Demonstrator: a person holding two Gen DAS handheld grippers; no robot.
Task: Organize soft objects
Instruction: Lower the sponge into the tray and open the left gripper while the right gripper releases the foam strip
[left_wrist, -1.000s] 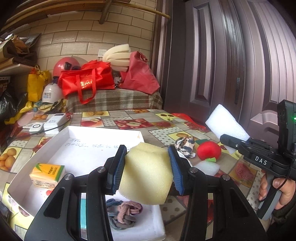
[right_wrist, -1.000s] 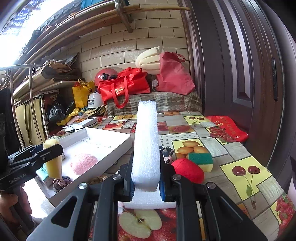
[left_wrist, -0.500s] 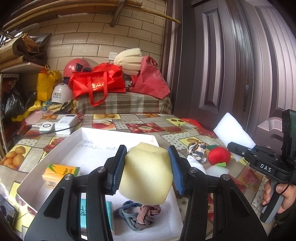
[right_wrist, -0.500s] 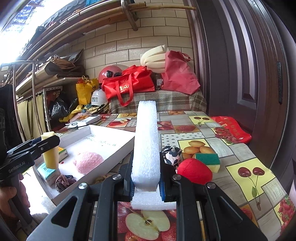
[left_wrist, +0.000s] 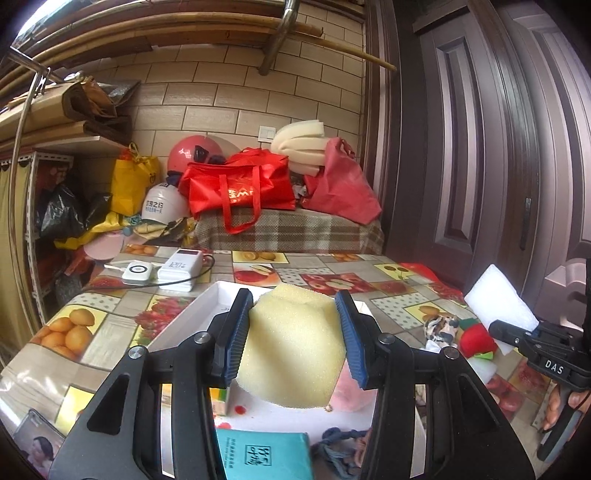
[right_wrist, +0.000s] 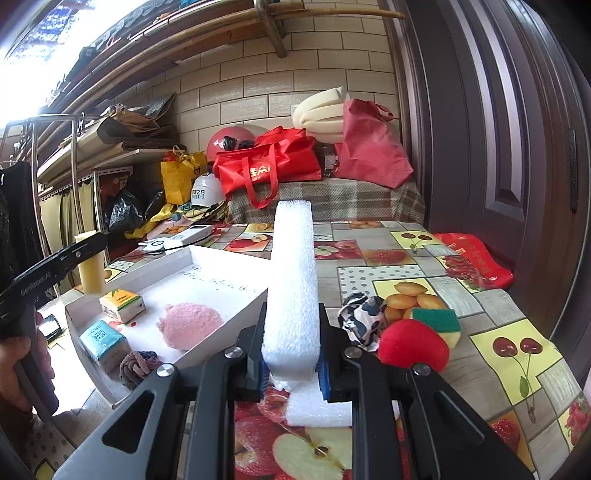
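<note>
My left hand-held gripper (left_wrist: 293, 341) squeezes the yellow sponge (left_wrist: 293, 349) by its flat sides above the white tray (right_wrist: 207, 258); it dents easily and weighs little. My right hand-held gripper (right_wrist: 291, 356) clamps the light, crushable foam strip (right_wrist: 293, 280) low, over the desk (right_wrist: 480, 332).

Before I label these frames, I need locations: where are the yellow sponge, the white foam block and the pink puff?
yellow sponge (left_wrist: 291, 350): left wrist view, front face.
white foam block (right_wrist: 293, 280): right wrist view, top face.
pink puff (right_wrist: 190, 325): right wrist view, middle.
</note>
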